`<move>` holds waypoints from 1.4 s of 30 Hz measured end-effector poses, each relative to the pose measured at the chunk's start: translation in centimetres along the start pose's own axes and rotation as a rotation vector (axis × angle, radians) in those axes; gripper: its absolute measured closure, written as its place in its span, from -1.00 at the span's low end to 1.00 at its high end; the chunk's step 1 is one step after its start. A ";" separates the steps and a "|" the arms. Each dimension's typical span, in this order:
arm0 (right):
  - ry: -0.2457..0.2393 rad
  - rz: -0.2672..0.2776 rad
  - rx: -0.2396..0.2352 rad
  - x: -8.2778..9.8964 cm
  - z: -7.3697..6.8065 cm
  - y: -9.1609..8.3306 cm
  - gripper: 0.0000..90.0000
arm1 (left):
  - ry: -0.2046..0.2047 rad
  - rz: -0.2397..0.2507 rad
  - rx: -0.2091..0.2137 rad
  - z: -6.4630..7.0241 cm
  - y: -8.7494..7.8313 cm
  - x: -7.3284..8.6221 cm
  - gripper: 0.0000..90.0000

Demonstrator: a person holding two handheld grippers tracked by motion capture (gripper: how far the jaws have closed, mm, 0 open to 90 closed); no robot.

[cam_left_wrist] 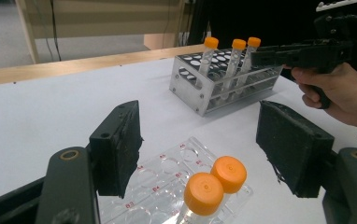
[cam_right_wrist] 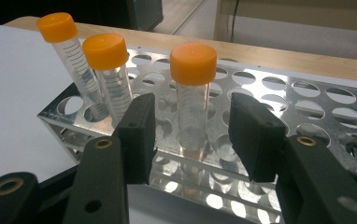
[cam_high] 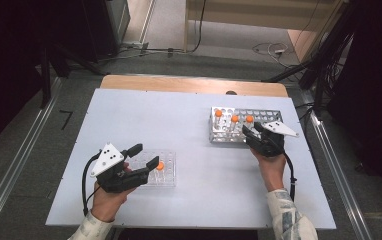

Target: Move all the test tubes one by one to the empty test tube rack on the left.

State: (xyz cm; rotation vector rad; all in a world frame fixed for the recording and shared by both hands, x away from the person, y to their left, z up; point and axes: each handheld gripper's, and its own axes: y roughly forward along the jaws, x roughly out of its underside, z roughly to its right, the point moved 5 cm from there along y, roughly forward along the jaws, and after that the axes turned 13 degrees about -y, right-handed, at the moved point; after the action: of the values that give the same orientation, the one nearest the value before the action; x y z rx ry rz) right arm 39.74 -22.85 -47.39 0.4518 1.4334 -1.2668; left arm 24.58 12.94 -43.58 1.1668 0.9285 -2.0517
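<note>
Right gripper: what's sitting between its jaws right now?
In the right gripper view, one orange-capped tube stands in the metal rack between the right gripper jaws; the pads have not touched it.

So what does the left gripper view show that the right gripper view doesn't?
Left gripper view alone: the clear plastic rack with two orange-capped tubes between the open left claw, plus the person's right hand bringing the right claw to the metal rack.

Right gripper view alone: a close look at the nearest tube standing between the right claw's pads, untouched.

Shared: the metal rack, its three orange-capped tubes, the white table.
</note>
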 end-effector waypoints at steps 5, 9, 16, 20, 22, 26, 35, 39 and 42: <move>-0.003 -0.013 0.016 -0.3 0.0 0.9 0.25 | -0.001 0.001 0.002 0.0 0.0 0.0 -0.31; -0.005 -0.019 0.024 -0.3 0.1 1.2 0.35 | -0.001 0.000 0.001 -0.1 -0.1 0.0 -0.31; -0.005 -0.034 0.026 0.1 0.1 1.7 0.44 | 0.000 0.000 0.004 0.0 -0.2 -0.1 -0.31; -0.004 -0.026 0.029 0.0 0.0 1.8 0.56 | -0.002 0.002 0.004 0.0 -0.2 -0.1 -0.31; -0.005 -0.022 0.026 0.0 0.0 1.8 0.57 | -0.001 0.001 0.002 -0.1 -0.3 -0.1 -0.31; 0.002 0.001 0.029 -0.5 0.1 1.4 0.58 | -0.005 0.006 0.004 -0.1 -0.3 -0.1 -0.31; 0.011 0.073 0.028 -2.4 0.7 -0.7 0.59 | -0.003 0.009 0.001 -0.1 -0.4 -0.2 -0.31; 0.007 0.106 0.030 -3.4 1.0 -1.8 0.59 | -0.002 0.008 -0.001 -0.1 -0.4 -0.2 -0.31; 0.002 0.121 0.026 -3.7 1.0 -2.7 0.59 | 0.000 0.008 -0.001 -0.1 -0.4 -0.2 -0.31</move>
State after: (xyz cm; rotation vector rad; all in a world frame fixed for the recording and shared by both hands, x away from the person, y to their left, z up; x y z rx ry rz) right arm 39.17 -23.33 -42.72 0.5494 1.3719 -1.1885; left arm 24.35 13.28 -43.35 1.1681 0.9227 -2.0449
